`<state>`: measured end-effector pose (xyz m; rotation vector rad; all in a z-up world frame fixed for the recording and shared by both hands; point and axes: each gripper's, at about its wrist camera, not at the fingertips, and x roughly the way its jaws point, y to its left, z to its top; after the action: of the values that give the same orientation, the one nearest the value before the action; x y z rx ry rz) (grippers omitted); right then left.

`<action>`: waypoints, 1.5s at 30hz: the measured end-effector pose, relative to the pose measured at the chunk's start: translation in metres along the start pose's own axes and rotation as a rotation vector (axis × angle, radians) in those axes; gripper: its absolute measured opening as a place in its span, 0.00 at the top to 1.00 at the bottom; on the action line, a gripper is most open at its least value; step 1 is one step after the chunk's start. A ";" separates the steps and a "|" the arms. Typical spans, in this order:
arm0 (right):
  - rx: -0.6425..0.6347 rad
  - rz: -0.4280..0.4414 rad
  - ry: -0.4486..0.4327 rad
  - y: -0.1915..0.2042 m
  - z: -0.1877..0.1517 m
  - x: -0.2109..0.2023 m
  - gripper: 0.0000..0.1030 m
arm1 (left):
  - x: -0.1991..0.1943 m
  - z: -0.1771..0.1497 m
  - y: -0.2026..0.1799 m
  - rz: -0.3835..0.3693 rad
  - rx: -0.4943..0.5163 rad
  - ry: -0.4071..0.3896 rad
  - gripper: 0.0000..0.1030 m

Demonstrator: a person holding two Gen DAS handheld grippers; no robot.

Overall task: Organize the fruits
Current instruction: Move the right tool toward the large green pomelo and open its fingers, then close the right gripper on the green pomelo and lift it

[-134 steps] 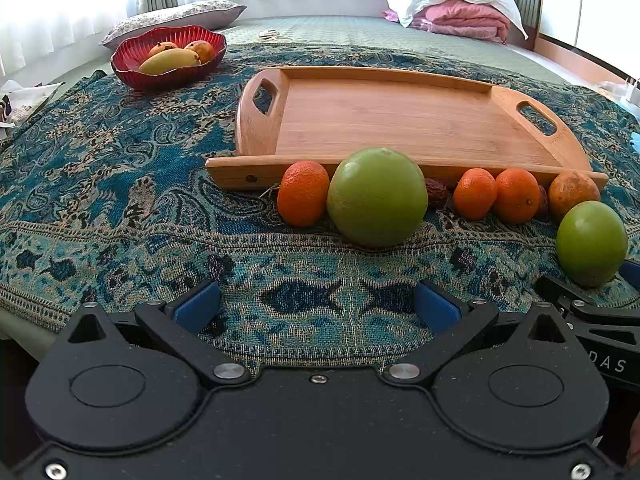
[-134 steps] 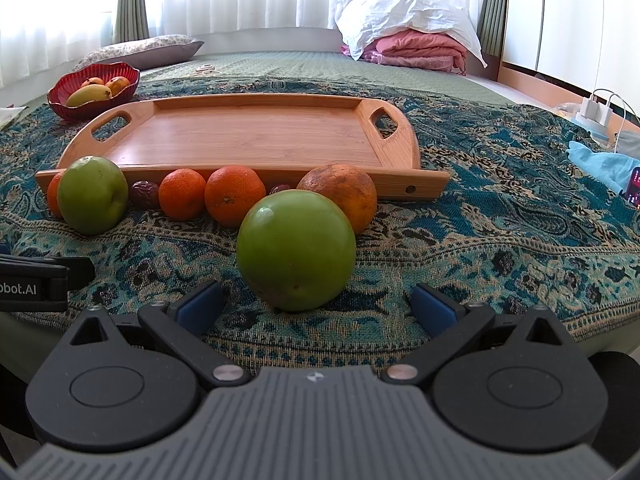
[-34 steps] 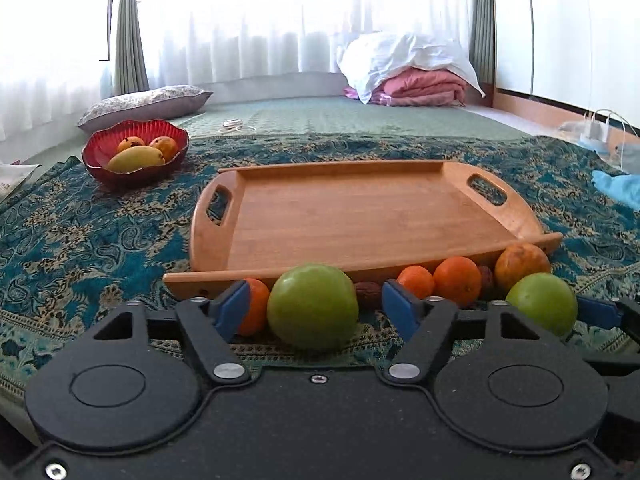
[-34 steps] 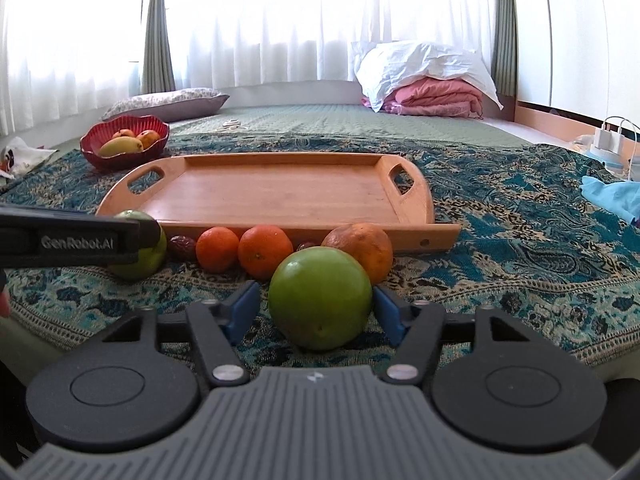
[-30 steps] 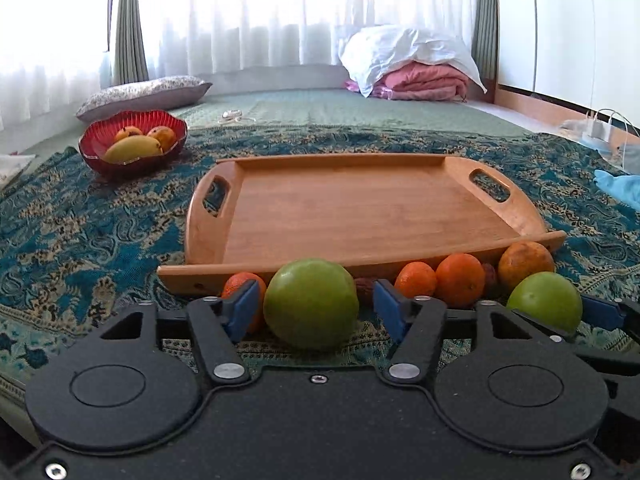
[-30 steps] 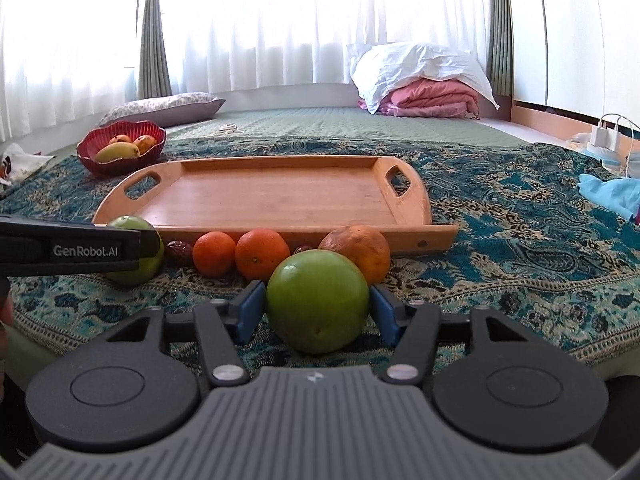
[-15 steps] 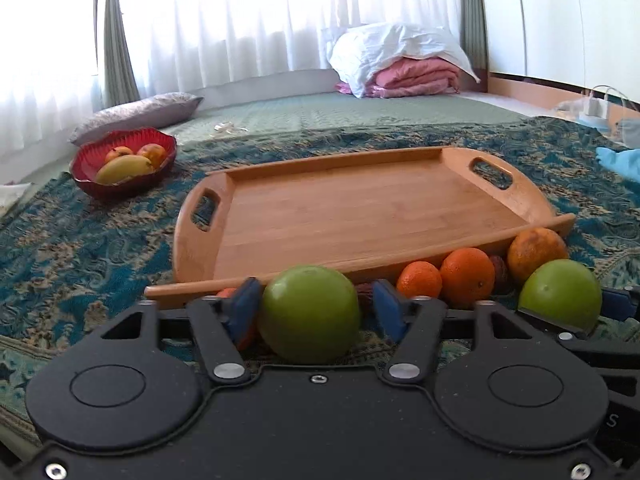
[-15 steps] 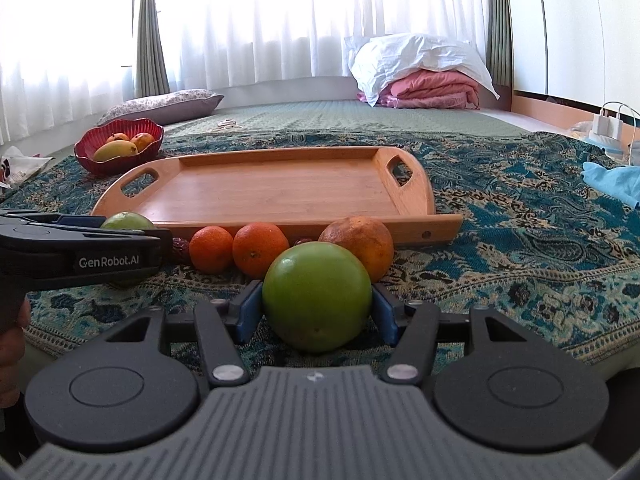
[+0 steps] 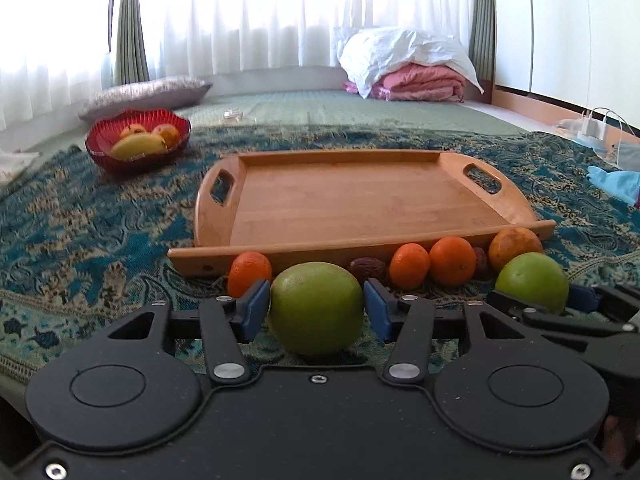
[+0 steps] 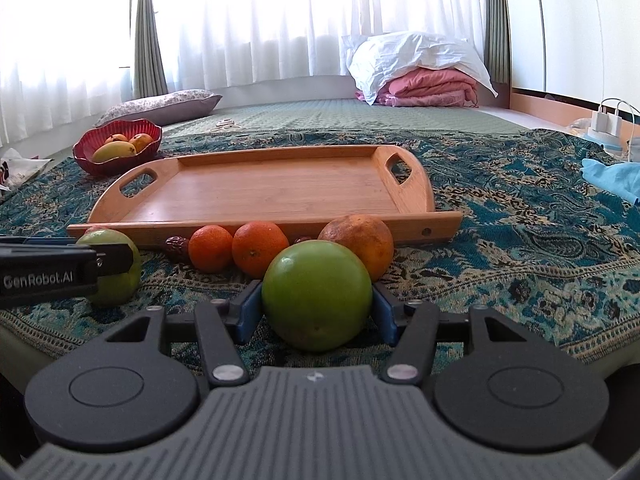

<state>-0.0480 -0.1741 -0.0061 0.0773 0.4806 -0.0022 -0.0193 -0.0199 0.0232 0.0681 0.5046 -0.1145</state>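
The left gripper [image 9: 316, 310] and right gripper [image 10: 316, 306] are each clamped on a round green fruit [image 9: 315, 307] [image 10: 317, 294], no long axis discernible.

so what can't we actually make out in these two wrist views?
- Left wrist: whether the green fruit in the left gripper is lifted; its underside is hidden by the gripper body.
- Right wrist: same for the other green fruit in the right gripper.
- Both: small dark fruits by the wooden tray are too small to identify.
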 end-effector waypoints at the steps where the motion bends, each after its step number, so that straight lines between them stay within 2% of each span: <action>1: -0.001 -0.001 0.000 0.000 0.000 0.000 0.40 | 0.002 0.000 -0.001 0.010 0.010 0.000 0.47; 10: -0.002 -0.005 0.004 0.002 -0.001 0.000 0.40 | 0.019 0.000 0.000 -0.007 0.000 0.025 0.46; 21: 0.004 -0.006 0.015 0.002 -0.002 0.003 0.40 | 0.022 -0.008 -0.008 0.021 0.036 0.005 0.47; 30: -0.001 -0.006 0.019 0.002 -0.004 0.004 0.40 | 0.022 -0.013 -0.006 0.018 -0.001 0.006 0.46; 37: -0.010 -0.007 0.021 0.003 -0.005 0.005 0.40 | 0.023 -0.016 -0.010 0.028 0.007 -0.009 0.43; 40: -0.011 -0.010 0.017 0.003 -0.006 0.005 0.40 | 0.022 -0.017 -0.011 0.040 0.002 -0.021 0.47; 45: 0.014 -0.006 0.004 0.001 -0.005 0.002 0.42 | 0.018 -0.014 -0.005 0.036 -0.041 -0.027 0.48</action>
<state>-0.0489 -0.1725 -0.0111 0.0894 0.4847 -0.0112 -0.0114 -0.0253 0.0021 0.0350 0.4781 -0.0698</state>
